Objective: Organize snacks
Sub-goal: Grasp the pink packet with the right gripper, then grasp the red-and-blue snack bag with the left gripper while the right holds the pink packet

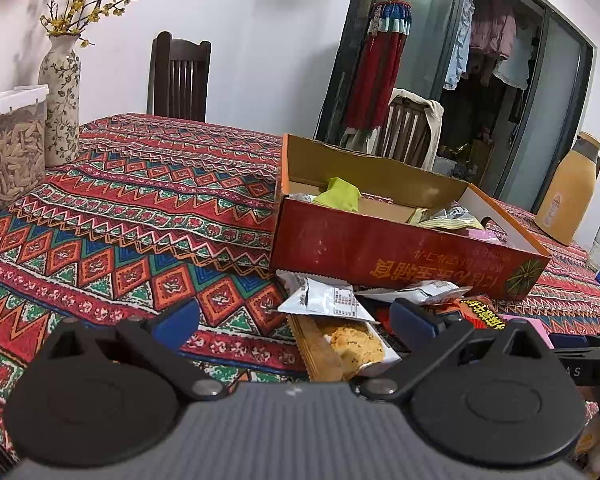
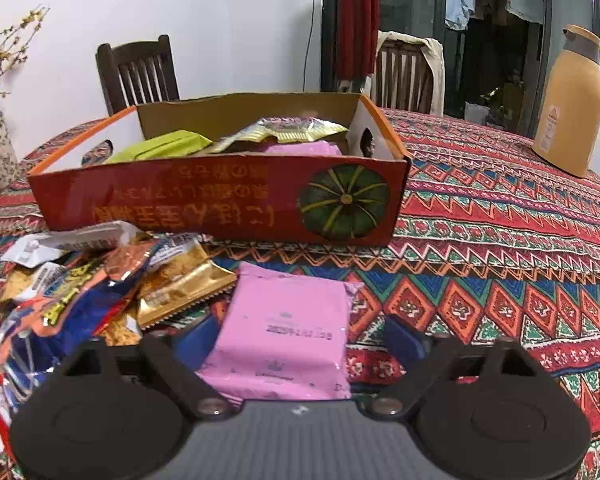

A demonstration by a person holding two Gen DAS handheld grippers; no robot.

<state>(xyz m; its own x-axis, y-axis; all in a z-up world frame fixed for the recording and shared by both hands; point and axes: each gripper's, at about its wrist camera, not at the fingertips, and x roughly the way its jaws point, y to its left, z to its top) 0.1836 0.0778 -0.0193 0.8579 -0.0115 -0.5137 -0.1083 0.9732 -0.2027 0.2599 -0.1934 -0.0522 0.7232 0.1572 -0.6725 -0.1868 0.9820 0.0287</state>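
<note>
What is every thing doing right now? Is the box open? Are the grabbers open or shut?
red box: open, no lid, packets inside
pink packet: sealed, flat on cloth, between right gripper jaws
right gripper: open, not pinching
left gripper: open, empty
cookie packet: sealed, lying flat
seed container: lid shut, full
thermos: upright, capped
</note>
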